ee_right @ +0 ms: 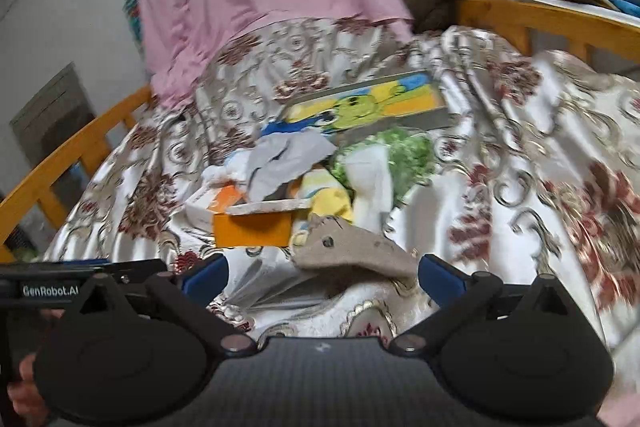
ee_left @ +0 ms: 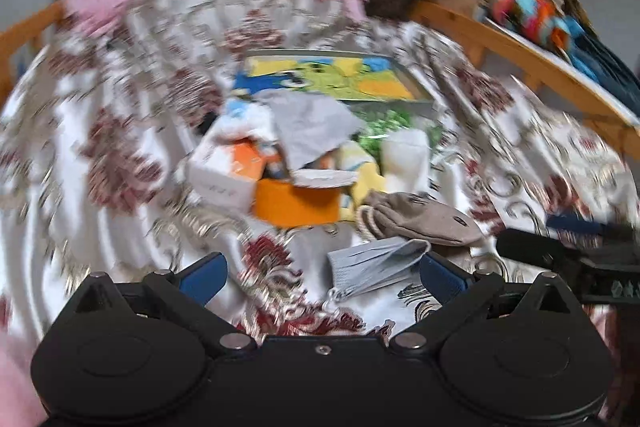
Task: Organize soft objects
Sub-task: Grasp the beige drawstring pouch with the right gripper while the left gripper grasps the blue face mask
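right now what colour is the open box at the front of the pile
Orange box, clearest in the left wrist view.

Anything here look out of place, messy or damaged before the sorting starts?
Yes. The soft items lie in a jumbled heap on the bedspread: a grey cloth is draped over an open orange box, a brown pouch lies loose in front, and a face mask sits apart. No damage visible; both views are blurred.
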Demonstrator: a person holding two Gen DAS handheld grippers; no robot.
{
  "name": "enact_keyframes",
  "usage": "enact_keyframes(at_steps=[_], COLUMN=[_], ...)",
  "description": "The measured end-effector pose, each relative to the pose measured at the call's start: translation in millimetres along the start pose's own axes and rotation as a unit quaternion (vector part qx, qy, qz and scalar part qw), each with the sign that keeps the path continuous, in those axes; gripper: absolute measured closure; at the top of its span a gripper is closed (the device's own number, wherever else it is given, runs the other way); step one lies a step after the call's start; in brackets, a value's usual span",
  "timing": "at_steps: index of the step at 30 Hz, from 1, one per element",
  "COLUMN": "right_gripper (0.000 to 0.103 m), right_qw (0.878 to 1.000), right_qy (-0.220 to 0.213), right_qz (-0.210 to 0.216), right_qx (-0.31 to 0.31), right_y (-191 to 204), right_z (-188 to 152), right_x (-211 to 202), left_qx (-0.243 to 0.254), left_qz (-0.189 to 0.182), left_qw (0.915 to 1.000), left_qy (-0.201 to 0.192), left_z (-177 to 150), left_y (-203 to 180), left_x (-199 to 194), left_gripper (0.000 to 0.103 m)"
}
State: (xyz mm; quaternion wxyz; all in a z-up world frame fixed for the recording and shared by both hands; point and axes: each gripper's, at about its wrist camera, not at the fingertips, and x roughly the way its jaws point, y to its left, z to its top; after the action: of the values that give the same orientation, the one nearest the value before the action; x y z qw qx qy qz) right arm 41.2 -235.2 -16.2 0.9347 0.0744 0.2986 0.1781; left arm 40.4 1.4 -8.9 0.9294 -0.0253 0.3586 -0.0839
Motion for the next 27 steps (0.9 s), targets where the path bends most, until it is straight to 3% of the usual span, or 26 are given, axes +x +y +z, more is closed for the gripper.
enact_keyframes(at_steps=[4, 8, 11, 15, 17, 24, 27], right_gripper=[0.000, 0.000, 0.000, 0.001, 0.008, 0.030, 0.044], right_qw=[0.998, 0.996, 0.995, 0.992, 0.992, 0.988, 0.987], right_qy=[0.020, 0.055, 0.080, 0.103, 0.108, 0.137, 0.142], right_qz=[-0.020, 0.003, 0.023, 0.042, 0.046, 0.056, 0.053], right_qx=[-0.063, -0.071, -0.062, -0.053, -0.044, -0.036, -0.044], right_y=[1, -10, -16, -24, -31, -39, -37], right_z=[16, 29, 34, 32, 29, 18, 16], right_x=[17, 43, 65, 88, 96, 111, 112], left_qx=[0.082, 0.176, 0.200, 0.204, 0.205, 0.222, 0.224], left_qz=[-0.049, -0.081, -0.108, -0.118, -0.118, -0.146, -0.147], left_qw=[0.9954, 0.9810, 0.9737, 0.9713, 0.9707, 0.9620, 0.9612], left_qy=[0.005, -0.006, 0.007, 0.031, 0.045, 0.063, 0.065], left_z=[7, 6, 8, 6, 3, -2, -3], left_y=[-13, -29, -37, -38, -39, -39, -39], left_x=[15, 33, 51, 73, 81, 92, 93], left_gripper=[0.001, 0.001, 0.003, 0.013, 0.025, 0.084, 0.095])
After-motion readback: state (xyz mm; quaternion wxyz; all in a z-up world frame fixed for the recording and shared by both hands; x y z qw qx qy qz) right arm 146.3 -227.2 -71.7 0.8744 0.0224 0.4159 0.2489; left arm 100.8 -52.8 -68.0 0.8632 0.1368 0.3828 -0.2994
